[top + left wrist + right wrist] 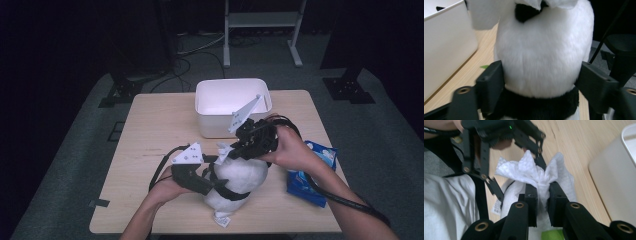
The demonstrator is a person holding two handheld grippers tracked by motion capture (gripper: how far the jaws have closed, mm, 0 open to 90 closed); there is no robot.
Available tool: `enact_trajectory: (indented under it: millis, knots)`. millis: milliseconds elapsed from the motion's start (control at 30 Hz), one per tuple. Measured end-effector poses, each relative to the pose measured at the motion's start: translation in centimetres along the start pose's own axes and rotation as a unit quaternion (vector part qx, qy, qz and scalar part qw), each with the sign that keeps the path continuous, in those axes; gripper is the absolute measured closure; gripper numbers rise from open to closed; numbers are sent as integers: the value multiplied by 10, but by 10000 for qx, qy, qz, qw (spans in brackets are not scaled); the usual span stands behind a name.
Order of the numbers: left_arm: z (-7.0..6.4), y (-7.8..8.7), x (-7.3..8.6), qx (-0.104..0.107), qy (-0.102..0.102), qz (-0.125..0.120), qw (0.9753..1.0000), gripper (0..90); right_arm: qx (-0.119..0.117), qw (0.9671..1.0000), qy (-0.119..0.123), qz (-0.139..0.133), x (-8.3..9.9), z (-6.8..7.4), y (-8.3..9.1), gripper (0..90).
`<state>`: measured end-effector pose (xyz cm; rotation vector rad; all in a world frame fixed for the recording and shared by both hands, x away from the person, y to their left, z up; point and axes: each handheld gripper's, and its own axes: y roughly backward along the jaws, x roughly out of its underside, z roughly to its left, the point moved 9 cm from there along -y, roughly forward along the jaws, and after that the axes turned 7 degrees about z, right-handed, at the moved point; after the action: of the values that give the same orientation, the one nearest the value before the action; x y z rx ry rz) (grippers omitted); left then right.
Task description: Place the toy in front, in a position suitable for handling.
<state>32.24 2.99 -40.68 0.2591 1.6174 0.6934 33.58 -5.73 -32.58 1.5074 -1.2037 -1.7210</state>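
Both forearms are seen bare, with no sleeve at the wrist. Each gripper, the left gripper (pixel 212 180) and the right gripper (pixel 235 150), is built of matte black plastic, with blocky flat jaws joined by brass-coloured rivets. A grey three-cornered plate dotted with small marks is carried on top of each, and a thick black cable is trailed from each.

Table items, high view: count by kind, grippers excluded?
White storage bin: 1
Black-and-white plush toy: 1
White tissue, pinched in the right gripper: 1
Blue snack packet: 1
Total: 4
The left gripper clamps the plush toy.
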Motion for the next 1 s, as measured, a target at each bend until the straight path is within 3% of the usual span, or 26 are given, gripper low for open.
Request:
enact_trajectory:
  millis: [167,633,833,1000]
  knots:
    - [4,-4,8,-24,111,155,9998,160,-20,9998,-212,0,17,-6,2,792]
    - [5,-22,29,51,151,707,9974,101,-9,9970,-775,-50,71,-24,4,799]
    - [7,-22,31,-18,126,805,9967,91,-49,9944,-1044,-177,91,-32,0,802]
    - [10,-20,31,-75,166,776,9968,90,-156,9902,-1344,-339,106,-37,-4,804]
